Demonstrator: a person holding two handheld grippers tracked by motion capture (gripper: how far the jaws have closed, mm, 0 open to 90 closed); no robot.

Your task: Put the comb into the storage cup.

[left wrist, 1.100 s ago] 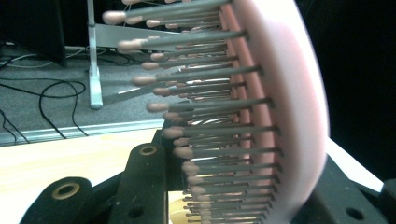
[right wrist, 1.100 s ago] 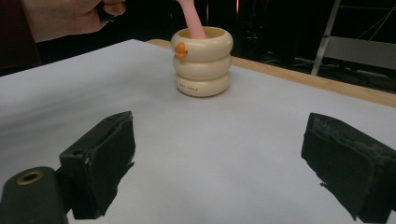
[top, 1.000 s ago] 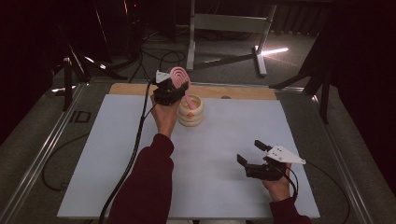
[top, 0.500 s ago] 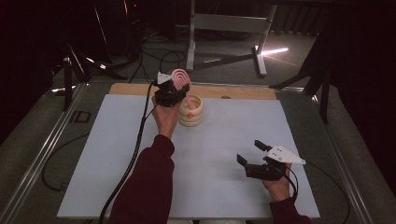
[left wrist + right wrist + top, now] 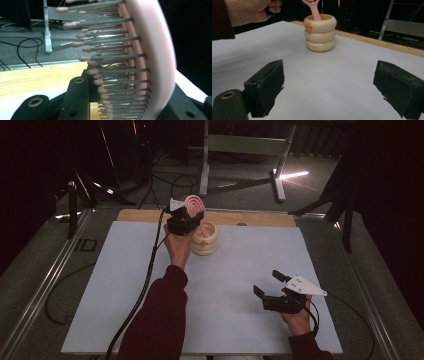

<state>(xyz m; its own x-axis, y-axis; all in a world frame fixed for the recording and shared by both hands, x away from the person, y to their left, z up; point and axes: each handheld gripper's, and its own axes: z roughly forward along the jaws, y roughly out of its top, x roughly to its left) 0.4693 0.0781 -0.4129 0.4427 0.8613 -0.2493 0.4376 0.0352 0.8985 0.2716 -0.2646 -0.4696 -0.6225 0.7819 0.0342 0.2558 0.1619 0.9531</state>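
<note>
High view: the left gripper is seen just above centre, a bit to the left, its fingers clamped on a pink hairbrush whose head sticks up above them. The brush handle is dipped into a cream ringed cup that sits right next to the hand, near the far edge of the white desk. The right gripper is parked at lower right, well apart from the cup, fingers spread wide with nothing between them.

Left gripper view: the hairbrush is held close up on the right side of the frame, bristles pointed left, the pink back curved along the right. A wooden strip is seen at lower left.

Right gripper view: both fingers are set far apart at the bottom corners over bare desk. The cup is seen at upper centre with an orange duck mark on it and the pink handle leaned inside
</note>
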